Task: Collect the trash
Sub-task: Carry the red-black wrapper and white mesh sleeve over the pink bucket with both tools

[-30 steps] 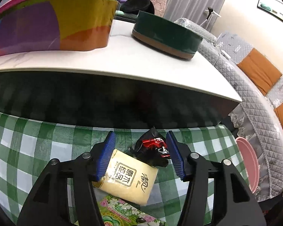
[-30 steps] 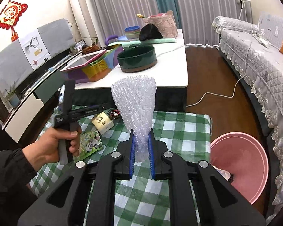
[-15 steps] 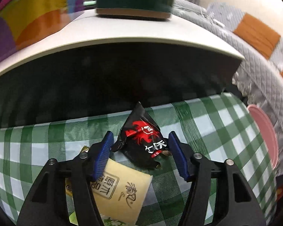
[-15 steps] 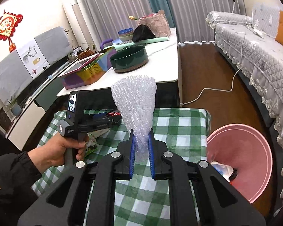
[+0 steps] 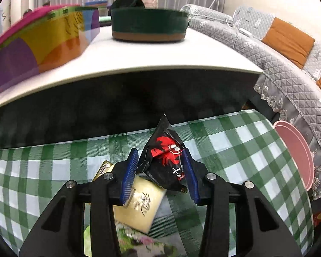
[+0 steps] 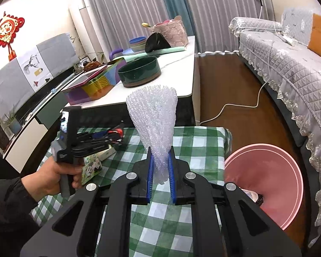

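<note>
My left gripper (image 5: 160, 172) is shut on a black snack wrapper with red print (image 5: 165, 158), held just above the green checked cloth (image 5: 235, 141). A yellow tissue pack (image 5: 139, 205) and a floral packet (image 5: 143, 243) lie under it. My right gripper (image 6: 160, 175) is shut on a sheet of bubble wrap (image 6: 154, 115) that stands upright from the jaws. The pink bin (image 6: 265, 182) stands on the floor right of the checked table. The left gripper (image 6: 115, 137) shows in the right wrist view with the wrapper.
A white coffee table (image 5: 139, 51) beyond the cloth carries a green round tin (image 5: 148, 24) and a colourful box (image 5: 38, 42). A grey quilted sofa (image 6: 289, 60) runs along the right. A white cable (image 6: 235, 109) lies on the wood floor.
My left gripper has moved forward past the tissue pack and closed on the black wrapper, lifting it. My right gripper has kept hold of the bubble wrap and shifted slightly towards the bin.
</note>
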Demonstrator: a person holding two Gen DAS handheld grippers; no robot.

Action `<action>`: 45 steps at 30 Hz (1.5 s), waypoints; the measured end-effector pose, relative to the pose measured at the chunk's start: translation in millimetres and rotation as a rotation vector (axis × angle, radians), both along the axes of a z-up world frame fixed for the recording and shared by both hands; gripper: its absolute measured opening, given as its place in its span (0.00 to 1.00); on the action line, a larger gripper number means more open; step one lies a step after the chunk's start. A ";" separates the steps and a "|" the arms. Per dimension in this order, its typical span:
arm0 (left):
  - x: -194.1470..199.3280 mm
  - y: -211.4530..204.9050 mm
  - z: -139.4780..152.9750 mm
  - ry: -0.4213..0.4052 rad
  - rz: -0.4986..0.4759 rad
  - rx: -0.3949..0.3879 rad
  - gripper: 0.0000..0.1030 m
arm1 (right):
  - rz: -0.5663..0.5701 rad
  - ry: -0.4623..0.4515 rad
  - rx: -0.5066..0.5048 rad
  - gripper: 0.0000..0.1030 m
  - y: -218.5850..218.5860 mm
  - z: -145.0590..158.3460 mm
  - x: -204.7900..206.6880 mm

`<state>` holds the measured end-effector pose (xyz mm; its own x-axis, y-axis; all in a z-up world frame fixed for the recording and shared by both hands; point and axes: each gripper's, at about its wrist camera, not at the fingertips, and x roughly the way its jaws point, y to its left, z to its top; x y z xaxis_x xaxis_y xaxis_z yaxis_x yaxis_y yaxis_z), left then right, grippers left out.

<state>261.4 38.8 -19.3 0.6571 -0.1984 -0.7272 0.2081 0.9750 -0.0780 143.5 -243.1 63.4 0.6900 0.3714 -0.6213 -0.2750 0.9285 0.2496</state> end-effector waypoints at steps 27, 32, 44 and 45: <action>-95.4 -45.2 37.2 -0.124 0.004 -0.066 0.40 | -0.100 -0.066 -0.040 0.13 -31.9 13.4 -16.5; -98.8 -57.7 34.6 -0.122 0.004 -0.074 0.40 | -0.122 -0.087 -0.055 0.13 -44.9 17.2 -20.3; -109.5 -93.8 36.6 -0.136 -0.025 -0.093 0.40 | -0.196 -0.105 -0.069 0.13 -90.4 26.1 -32.5; -109.9 -96.1 37.3 -0.137 -0.028 -0.095 0.40 | -0.201 -0.108 -0.073 0.13 -94.0 26.7 -34.1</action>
<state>151.5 -57.3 18.0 0.7421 -0.2818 -0.6082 0.2503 0.9582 -0.1385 109.4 -337.1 90.1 0.8094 0.1770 -0.5599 -0.1046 0.9817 0.1592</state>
